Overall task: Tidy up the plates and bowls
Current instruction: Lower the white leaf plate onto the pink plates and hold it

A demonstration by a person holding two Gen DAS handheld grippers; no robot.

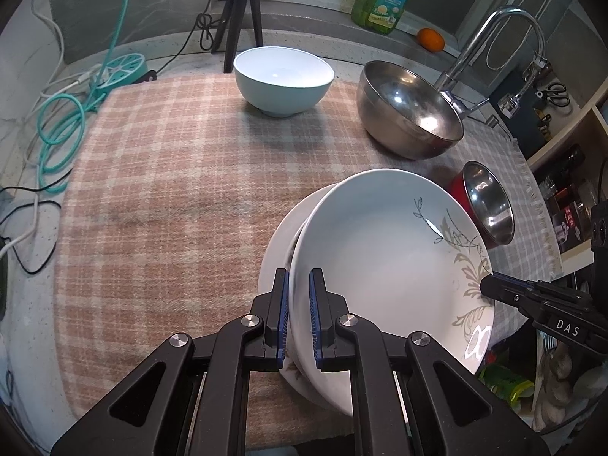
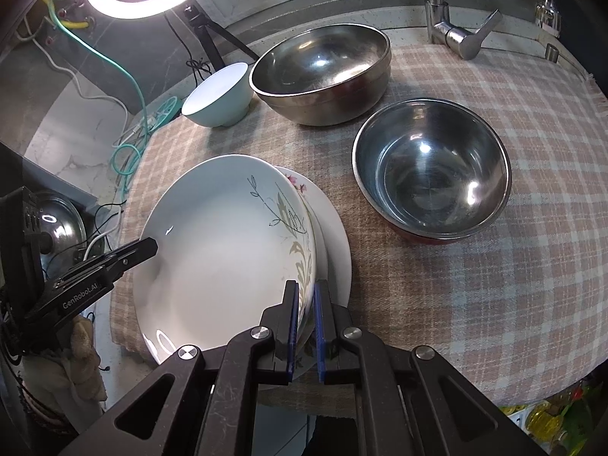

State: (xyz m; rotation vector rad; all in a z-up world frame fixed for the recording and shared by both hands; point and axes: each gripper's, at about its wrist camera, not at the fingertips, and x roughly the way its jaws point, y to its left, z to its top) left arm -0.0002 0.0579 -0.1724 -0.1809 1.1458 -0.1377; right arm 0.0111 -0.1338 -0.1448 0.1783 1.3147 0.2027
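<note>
Your left gripper point(image 1: 299, 315) and right gripper point(image 2: 305, 326) each clamp opposite rims of leaf-patterned plate point(image 2: 220, 250), tilted over flat plate point(image 2: 336, 254), near bench edge.

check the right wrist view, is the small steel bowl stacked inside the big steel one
No, the small steel bowl sits on the cloth beside the big steel bowl, both empty.

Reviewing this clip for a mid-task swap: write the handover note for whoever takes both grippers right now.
Left gripper: shut on the leaf-pattern plate's near-left rim.
Right gripper: shut on the same plate's opposite rim.
That plate sits tilted on the flat white plate beneath.
Done: two plates stacked, grip not yet released.
Left: blue bowl, large steel bowl and small steel bowl stand separate on the checked cloth.
</note>
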